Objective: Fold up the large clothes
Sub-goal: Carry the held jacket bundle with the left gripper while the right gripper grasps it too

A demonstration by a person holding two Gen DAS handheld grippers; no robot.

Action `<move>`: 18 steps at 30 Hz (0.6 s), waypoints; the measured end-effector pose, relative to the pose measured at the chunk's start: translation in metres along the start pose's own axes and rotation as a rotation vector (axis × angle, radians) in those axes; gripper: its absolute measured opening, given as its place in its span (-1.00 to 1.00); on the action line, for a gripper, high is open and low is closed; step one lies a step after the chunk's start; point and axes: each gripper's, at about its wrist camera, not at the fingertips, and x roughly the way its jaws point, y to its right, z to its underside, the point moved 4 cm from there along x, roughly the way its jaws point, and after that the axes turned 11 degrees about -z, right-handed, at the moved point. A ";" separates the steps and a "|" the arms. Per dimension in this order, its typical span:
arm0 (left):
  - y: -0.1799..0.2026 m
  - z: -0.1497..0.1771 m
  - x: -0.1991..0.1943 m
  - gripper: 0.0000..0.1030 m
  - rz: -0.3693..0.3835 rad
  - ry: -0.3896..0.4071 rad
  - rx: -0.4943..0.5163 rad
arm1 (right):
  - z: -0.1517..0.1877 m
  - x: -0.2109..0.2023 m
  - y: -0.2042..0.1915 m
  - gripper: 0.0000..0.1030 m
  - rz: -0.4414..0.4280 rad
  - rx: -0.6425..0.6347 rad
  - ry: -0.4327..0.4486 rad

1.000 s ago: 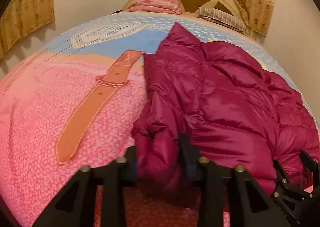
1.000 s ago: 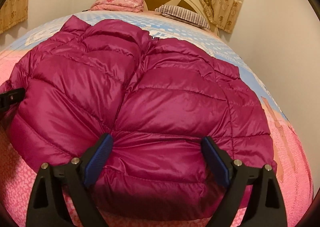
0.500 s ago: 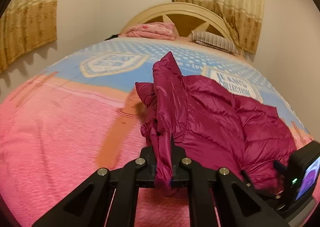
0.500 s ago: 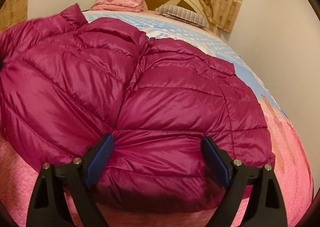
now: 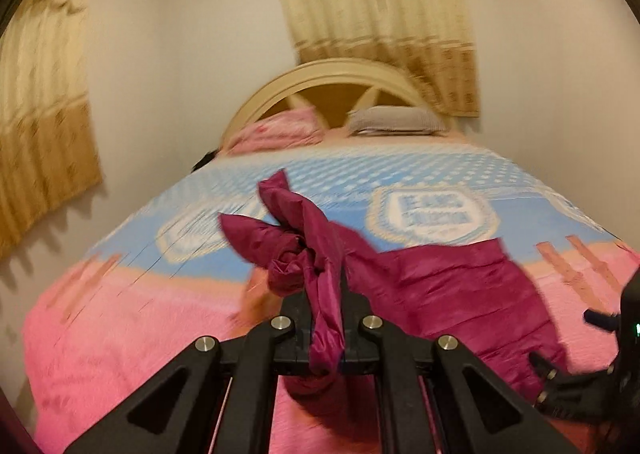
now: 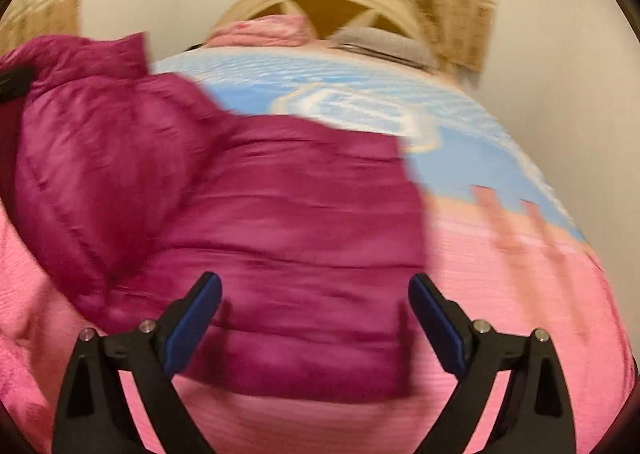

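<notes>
Left wrist: left hand-held gripper (image 5: 325, 334) clamped on magenta puffer jacket (image 5: 448, 286), lifted off bed (image 5: 120, 334) | right hand-held gripper (image 6: 314, 318) spread apart above jacket

A magenta quilted puffer jacket (image 6: 248, 214) lies on a bedspread (image 5: 120, 334) that is pink at the lower frame and light blue with white dots and crests higher up. Black fingers (image 6: 192, 318) carry blue pads. Beige patterned curtains (image 5: 376, 22) hang at upper centre, above a cream headboard (image 5: 332, 70).
</notes>
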 end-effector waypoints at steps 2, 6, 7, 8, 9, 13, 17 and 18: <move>0.026 -0.006 -0.005 -0.90 0.020 0.031 0.040 | 0.007 -0.005 0.040 0.90 0.069 0.042 -0.005; 0.100 -0.009 -0.011 -0.90 0.095 0.072 0.159 | 0.026 -0.010 0.112 0.90 0.150 0.175 -0.036; 0.121 -0.006 -0.010 -0.90 0.106 0.078 0.197 | 0.032 -0.009 0.127 0.90 0.175 0.195 -0.045; 0.135 -0.003 -0.010 -0.90 0.114 0.080 0.224 | 0.037 -0.009 0.142 0.90 0.199 0.211 -0.056; 0.158 0.005 -0.008 -0.90 0.137 0.076 0.273 | 0.042 -0.008 0.156 0.90 0.218 0.228 -0.066; 0.216 0.040 0.001 -0.89 0.194 0.035 0.398 | 0.059 -0.010 0.187 0.90 0.288 0.280 -0.085; 0.248 0.074 0.004 -0.89 0.198 0.032 0.499 | 0.070 -0.011 0.202 0.90 0.307 0.313 -0.101; 0.251 0.079 0.003 -0.89 0.190 0.044 0.515 | 0.074 -0.011 0.205 0.90 0.306 0.319 -0.103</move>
